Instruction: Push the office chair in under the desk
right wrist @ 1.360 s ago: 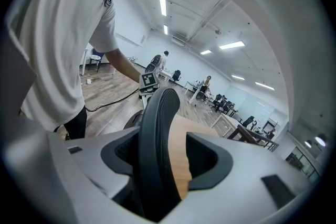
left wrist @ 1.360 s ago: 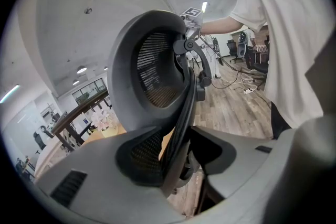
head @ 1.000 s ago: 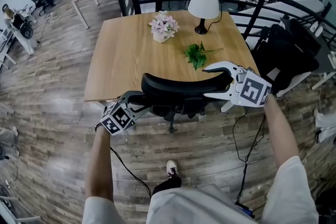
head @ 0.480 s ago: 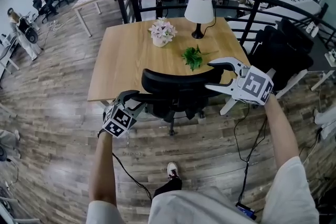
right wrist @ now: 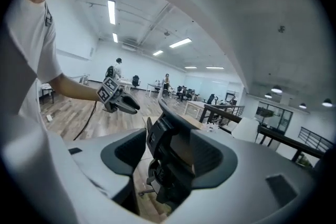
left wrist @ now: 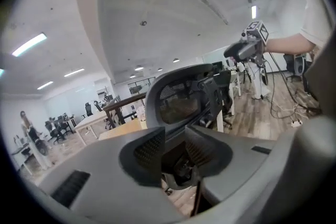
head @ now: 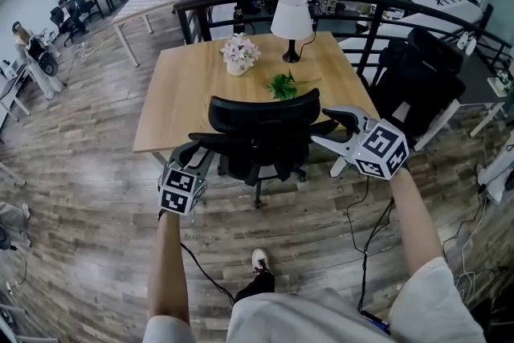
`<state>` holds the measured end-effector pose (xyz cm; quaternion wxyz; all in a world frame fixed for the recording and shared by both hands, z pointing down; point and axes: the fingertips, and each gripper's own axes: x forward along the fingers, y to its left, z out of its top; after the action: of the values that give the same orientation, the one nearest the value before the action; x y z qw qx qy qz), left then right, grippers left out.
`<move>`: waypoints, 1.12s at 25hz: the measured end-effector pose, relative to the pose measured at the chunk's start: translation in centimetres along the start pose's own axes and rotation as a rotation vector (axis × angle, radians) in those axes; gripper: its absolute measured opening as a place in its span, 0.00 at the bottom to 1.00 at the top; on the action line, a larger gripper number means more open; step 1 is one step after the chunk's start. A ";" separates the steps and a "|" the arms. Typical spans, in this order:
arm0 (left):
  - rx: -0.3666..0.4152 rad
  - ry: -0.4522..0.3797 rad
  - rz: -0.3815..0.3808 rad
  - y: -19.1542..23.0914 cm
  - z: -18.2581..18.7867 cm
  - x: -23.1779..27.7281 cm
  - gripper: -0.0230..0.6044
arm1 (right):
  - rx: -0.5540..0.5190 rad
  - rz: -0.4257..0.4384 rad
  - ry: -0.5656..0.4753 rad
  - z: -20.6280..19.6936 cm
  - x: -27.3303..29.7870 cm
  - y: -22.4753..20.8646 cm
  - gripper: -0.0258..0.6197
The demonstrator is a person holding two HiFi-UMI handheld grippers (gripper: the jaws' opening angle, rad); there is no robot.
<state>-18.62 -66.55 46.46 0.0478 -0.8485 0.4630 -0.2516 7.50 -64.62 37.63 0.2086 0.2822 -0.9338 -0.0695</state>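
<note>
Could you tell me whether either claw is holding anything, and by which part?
Nothing is held: the left claw and right claw have just been closing but stand open, gripping no part of the office chair.

text you can read: 0 | your left gripper cube: pattern only | your right gripper cube: pattern only

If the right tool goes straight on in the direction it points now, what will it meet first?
Most likely the office chair: its dark back frame stands straight ahead, in line with the gap between the open jaws of the right tool. How near it is, I cannot tell.
</note>
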 end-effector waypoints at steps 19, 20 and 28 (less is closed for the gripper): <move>-0.162 -0.195 0.113 -7.7 5.9 -11.7 0.17 | 0.256 -0.324 -0.138 0.4 -9.9 6.6 0.29; -0.154 -0.208 0.114 -8.3 6.6 -12.3 0.17 | 0.263 -0.330 -0.150 0.8 -10.4 7.0 0.29; -0.171 -0.282 0.114 -11.2 9.7 -15.4 0.11 | 0.238 -0.374 -0.222 3.3 -13.1 9.7 0.27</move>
<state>-12.34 -49.21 35.71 0.0541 -0.8489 0.5186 -0.0864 11.13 -49.20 32.44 0.0537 0.4636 -0.8840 -0.0270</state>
